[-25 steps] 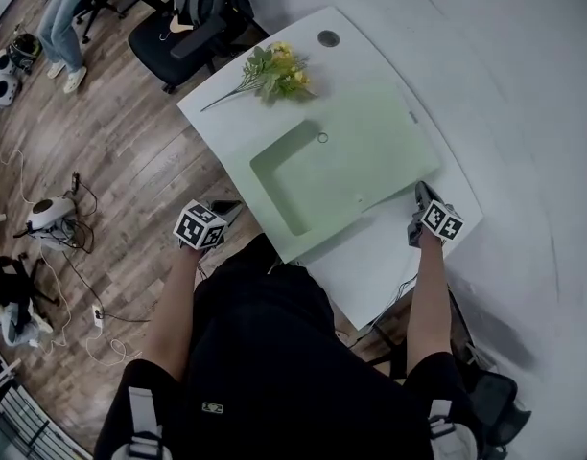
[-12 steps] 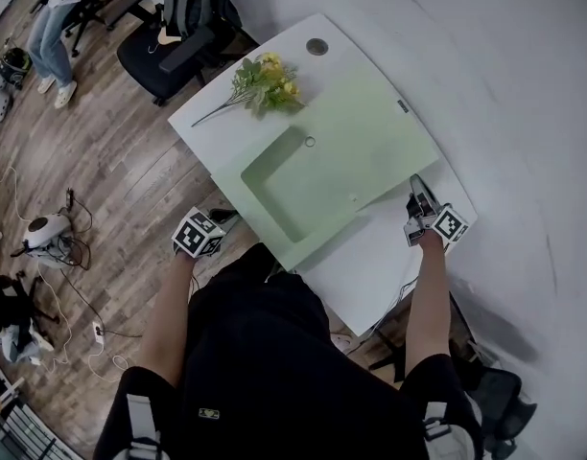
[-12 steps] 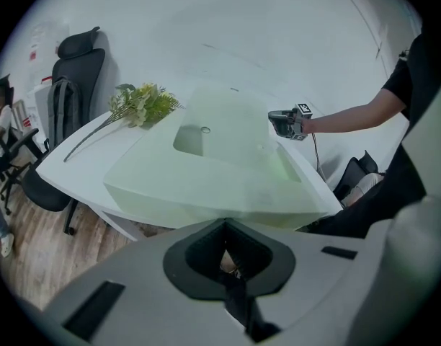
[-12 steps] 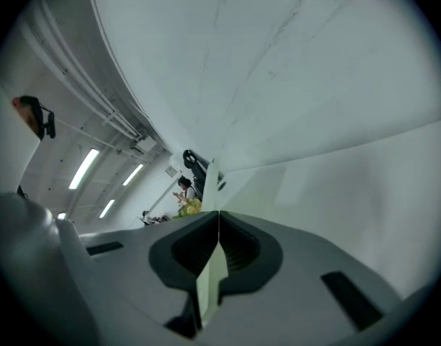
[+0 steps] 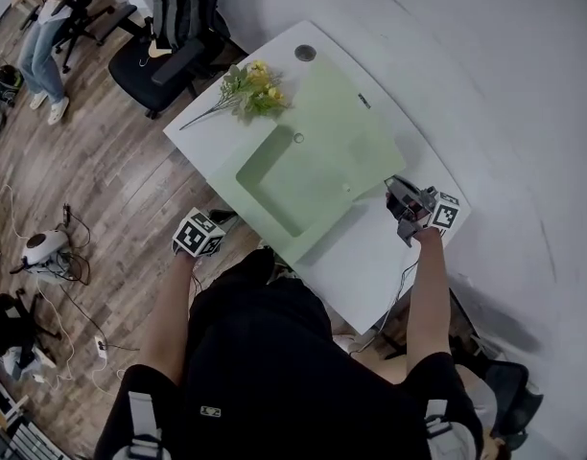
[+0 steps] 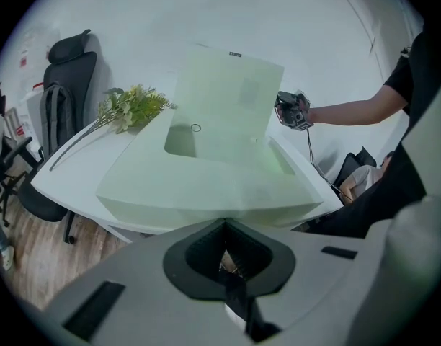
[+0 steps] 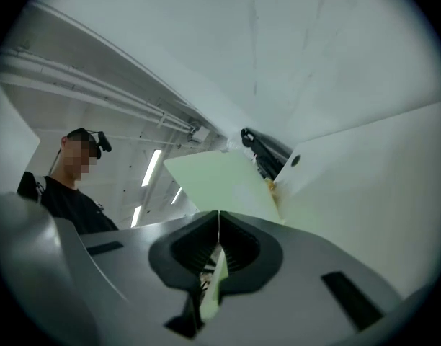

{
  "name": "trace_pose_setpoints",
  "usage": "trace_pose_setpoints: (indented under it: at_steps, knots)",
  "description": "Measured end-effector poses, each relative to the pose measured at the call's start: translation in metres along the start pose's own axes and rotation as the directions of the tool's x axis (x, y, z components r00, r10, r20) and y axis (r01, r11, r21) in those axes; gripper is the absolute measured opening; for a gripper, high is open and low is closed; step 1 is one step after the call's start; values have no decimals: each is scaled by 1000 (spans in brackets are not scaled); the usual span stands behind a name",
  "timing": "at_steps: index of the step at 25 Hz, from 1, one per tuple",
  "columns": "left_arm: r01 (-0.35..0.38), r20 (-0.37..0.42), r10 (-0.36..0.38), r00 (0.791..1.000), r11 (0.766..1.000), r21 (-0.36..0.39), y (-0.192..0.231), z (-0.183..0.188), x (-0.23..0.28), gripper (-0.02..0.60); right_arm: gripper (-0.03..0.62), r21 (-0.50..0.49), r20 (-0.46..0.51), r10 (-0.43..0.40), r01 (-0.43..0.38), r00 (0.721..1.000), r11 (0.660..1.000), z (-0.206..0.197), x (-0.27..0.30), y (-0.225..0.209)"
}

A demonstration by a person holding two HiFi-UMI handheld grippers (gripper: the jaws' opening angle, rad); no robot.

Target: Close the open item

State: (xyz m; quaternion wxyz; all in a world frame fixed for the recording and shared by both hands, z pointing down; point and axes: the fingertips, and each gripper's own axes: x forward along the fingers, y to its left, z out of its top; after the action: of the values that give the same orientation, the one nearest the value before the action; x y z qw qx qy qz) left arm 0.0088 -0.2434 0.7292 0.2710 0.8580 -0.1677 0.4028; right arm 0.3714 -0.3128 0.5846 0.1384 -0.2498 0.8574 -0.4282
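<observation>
Across the middle of the surface (image 5: 370,266), a pale green box (image 5: 303,233) is recorded with its lid (image 5: 351,123) raised, the lid's edge pinched by the right hand-held gripper (image 5: 401,207), the left hand-held gripper (image 5: 224,217) held closed and empty off the near-left edge; closing is judged barely begun.

Pale green, matt, flat rectangular case (image 6: 206,186), open, on white tabletop (image 5: 370,262). Base (image 5: 268,217) lying flat, near corner at tabletop edge. Deep rectangular recess (image 5: 272,175) in upper face, small ring (image 5: 298,138) at far end of recess. Lid (image 5: 346,123) of same green, thin and flat, rising from far side of base, raised and tilted back. Small dark tab (image 5: 364,103) on free edge of lid. Side edge of lid pinched between closed jaws of right hand-held gripper (image 5: 393,190).
</observation>
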Motion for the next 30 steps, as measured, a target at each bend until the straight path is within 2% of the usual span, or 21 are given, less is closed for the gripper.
trace_pose_setpoints:
  at_steps: [3, 5, 6, 7, 9, 12, 14, 18, 22, 23, 24, 25, 26, 30]
  knots:
    - [-7, 5, 7, 1000, 1000, 4, 3, 0, -2, 5, 6, 30, -177, 102, -98, 979, 995, -25, 24, 26]
    - [-12, 13, 12, 1000, 1000, 4, 5, 0, -1, 6, 5, 39, -323, 128, -122, 938, 992, -48, 35, 37]
    - [-12, 16, 12, 1000, 1000, 5, 5, 0, -1, 5, 5, 43, -399, 131, -124, 907, 991, -61, 40, 40]
    - [-11, 19, 10, 1000, 1000, 6, 4, 0, -1, 5, 5, 46, -476, 130, -124, 870, 991, -74, 43, 42]
    - [-6, 25, 6, 1000, 1000, 6, 2, 1, -1, 5, 5, 43, -623, 120, -120, 773, 992, -100, 50, 46]
    - [-6, 35, 5, 999, 1000, 4, 1, 3, -1, 5, 5, 29, -772, 101, -125, 627, 992, -129, 62, 52]
    - [-8, 45, 8, 999, 1000, -1, 2, 4, 0, 5, 5, 22, -826, 96, -137, 555, 990, -143, 71, 54]
    - [-18, 58, 18, 998, 1000, -7, 3, 3, 1, 5, 5, -3, -894, 73, -170, 443, 985, -159, 89, 64]
    - [-25, 61, 24, 998, 1000, 9, 2, 0, 2, 5, 6, -64, -959, -2, -209, 282, 976, -178, 103, 67]
    - [-27, 65, 26, 998, 1000, 7, 3, 0, 2, 6, 6, -74, -968, -16, -220, 252, 973, -181, 106, 67]
    - [-28, 69, 27, 997, 1000, 3, 2, 1, 2, 5, 6, -79, -971, -23, -231, 236, 970, -183, 110, 69]
    - [-28, 73, 28, 997, 1000, 1, 2, 1, 1, 5, 6, -81, -971, -22, -240, 237, 967, -184, 116, 71]
    - [-29, 76, 29, 997, 1000, 2, 2, 2, 0, 5, 6, -81, -968, -17, -249, 252, 965, -184, 122, 75]
    - [-29, 81, 29, 996, 1000, 2, 4, 3, 0, 5, 6, -112, -938, -4, -292, 348, 950, -177, 156, 86]
